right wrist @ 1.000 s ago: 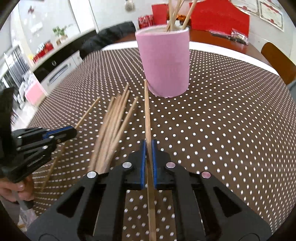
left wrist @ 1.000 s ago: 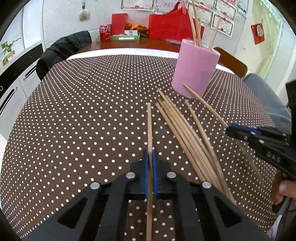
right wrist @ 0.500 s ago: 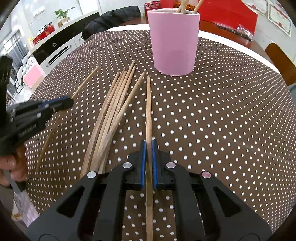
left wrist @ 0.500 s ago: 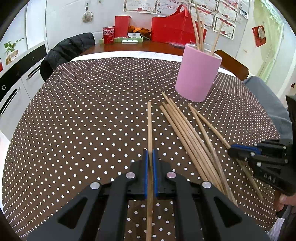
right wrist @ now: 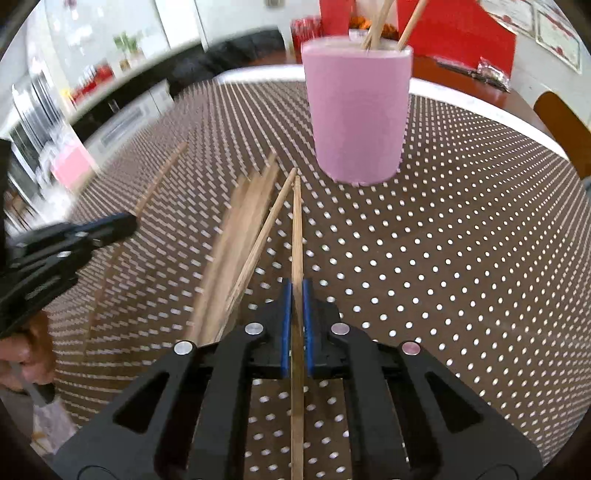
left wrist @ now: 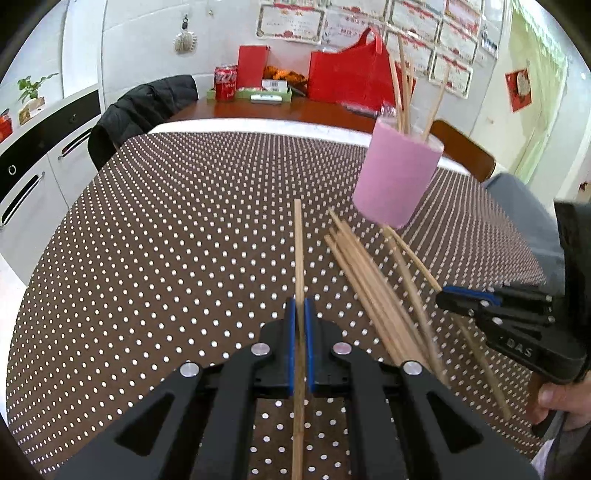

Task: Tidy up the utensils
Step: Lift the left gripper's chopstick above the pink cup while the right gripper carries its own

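Two grippers work over one round table [left wrist: 155, 229] covered in a brown cloth with white dots. Behind it stands a wooden desk [left wrist: 295, 110] carrying a red bag [left wrist: 347, 77], a red can [left wrist: 226, 82] and a green tray [left wrist: 264, 94]. A black jacket [left wrist: 144, 110] hangs over a chair at the table's far left edge, and framed certificates [left wrist: 291, 20] line the wall.

A pink cup [left wrist: 397, 177] stands upright on the cloth, toward the right in the left wrist view, with several chopsticks [left wrist: 404, 88] standing in it and leaning out past the rim.

A loose bundle of chopsticks [left wrist: 365, 284] lies flat on the cloth just in front of the cup, fanned slightly, their far ends near the cup's base. In the right wrist view the bundle is blurred.

The left gripper [left wrist: 300, 314] is clamped narrow on a single chopstick [left wrist: 298, 251], which runs straight ahead between its blue pads, well left of the bundle. The right gripper [right wrist: 295, 295] likewise pinches one chopstick [right wrist: 296, 229] between its blue pads, the far tip pointing toward the cup's base, just beside the bundle's rightmost stick.

Each gripper appears at the edge of the other's view, with a hand [left wrist: 561, 400] on the right one's grip.
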The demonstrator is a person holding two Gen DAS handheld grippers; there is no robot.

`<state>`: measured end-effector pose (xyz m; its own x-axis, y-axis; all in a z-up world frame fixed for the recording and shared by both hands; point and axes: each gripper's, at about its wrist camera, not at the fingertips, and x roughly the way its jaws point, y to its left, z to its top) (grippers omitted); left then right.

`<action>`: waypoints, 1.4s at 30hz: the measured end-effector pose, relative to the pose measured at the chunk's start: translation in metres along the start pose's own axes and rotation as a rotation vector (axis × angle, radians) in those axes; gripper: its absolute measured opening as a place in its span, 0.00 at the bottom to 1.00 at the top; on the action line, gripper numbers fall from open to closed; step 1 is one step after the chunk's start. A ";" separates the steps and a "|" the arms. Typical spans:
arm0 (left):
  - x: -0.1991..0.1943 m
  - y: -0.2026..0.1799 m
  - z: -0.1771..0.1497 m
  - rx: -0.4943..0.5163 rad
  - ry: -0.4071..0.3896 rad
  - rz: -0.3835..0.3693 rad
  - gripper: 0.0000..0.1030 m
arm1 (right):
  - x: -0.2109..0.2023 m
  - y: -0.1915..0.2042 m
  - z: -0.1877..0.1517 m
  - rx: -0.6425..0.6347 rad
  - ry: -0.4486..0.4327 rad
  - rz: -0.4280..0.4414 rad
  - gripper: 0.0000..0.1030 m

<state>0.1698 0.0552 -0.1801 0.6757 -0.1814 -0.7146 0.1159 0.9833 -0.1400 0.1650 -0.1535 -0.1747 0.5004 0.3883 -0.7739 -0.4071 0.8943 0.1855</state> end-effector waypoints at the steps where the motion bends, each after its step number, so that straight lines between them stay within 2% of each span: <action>1: -0.003 0.000 0.002 -0.002 -0.013 -0.004 0.05 | -0.007 -0.001 -0.001 0.008 -0.027 0.015 0.06; 5: -0.020 -0.003 0.020 -0.005 -0.088 -0.044 0.05 | -0.039 -0.005 0.004 0.052 -0.153 0.091 0.06; 12: -0.038 -0.017 0.051 0.022 -0.183 -0.077 0.05 | -0.062 -0.015 0.017 0.081 -0.241 0.125 0.06; 16: -0.047 -0.028 0.070 0.029 -0.243 -0.125 0.05 | -0.084 -0.020 0.033 0.093 -0.358 0.134 0.06; 22: -0.054 -0.046 0.122 0.025 -0.384 -0.234 0.05 | -0.115 -0.024 0.071 0.097 -0.557 0.119 0.06; 31: -0.060 -0.072 0.190 0.030 -0.579 -0.379 0.05 | -0.138 -0.039 0.129 0.118 -0.768 0.093 0.06; 37: -0.049 -0.085 0.206 0.057 -0.671 -0.430 0.05 | -0.136 -0.052 0.159 0.122 -0.886 0.067 0.06; 42: -0.023 -0.093 0.210 0.087 -0.717 -0.430 0.05 | -0.124 -0.060 0.174 0.111 -0.950 0.057 0.06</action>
<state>0.2969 -0.0295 -0.0069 0.8554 -0.5180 0.0016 0.5049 0.8331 -0.2259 0.2606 -0.2168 0.0160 0.9126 0.4065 0.0437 -0.3999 0.8654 0.3018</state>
